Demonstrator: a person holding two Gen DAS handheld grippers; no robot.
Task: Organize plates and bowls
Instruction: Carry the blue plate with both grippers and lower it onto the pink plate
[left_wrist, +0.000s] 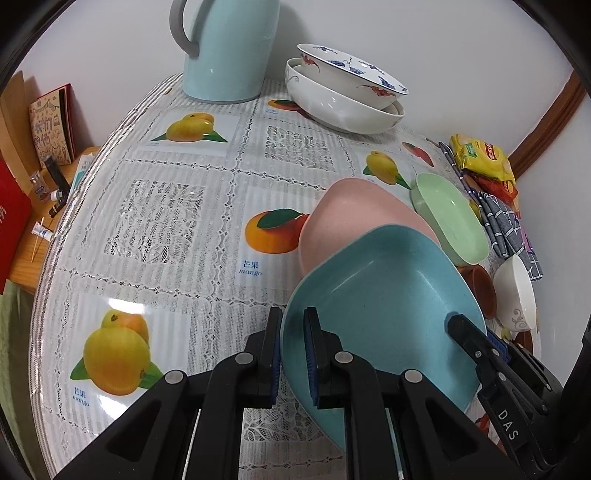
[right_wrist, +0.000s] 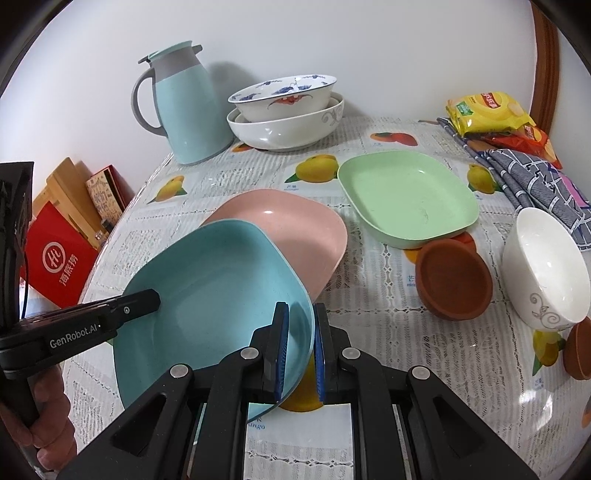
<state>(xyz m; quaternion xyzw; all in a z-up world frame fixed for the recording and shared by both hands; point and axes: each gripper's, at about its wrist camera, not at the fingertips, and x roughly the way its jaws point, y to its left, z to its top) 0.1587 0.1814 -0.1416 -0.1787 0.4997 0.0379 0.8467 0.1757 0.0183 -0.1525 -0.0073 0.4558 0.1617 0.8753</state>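
A light blue square plate (left_wrist: 376, 295) (right_wrist: 214, 280) hangs tilted just above the table, held at two opposite rims. My left gripper (left_wrist: 293, 317) is shut on its left rim and shows in the right wrist view as a black finger (right_wrist: 147, 297). The plate's right rim is clamped in my right gripper (right_wrist: 301, 308), whose finger (left_wrist: 458, 325) reaches in from the right. The plate's far edge overlaps a pink plate (left_wrist: 351, 210) (right_wrist: 295, 225) lying flat; whether they touch I cannot tell. Behind that lies a green plate (left_wrist: 450, 218) (right_wrist: 406, 192).
Two stacked bowls (right_wrist: 284, 110) and a pale blue jug (right_wrist: 184, 107) stand at the back. A small white bowl (right_wrist: 543, 266) and a brown saucer (right_wrist: 454, 284) sit on the right, near snack packets (right_wrist: 484, 110) and a checked cloth (right_wrist: 528, 181). A red box (right_wrist: 59, 262) stands beyond the table's left edge.
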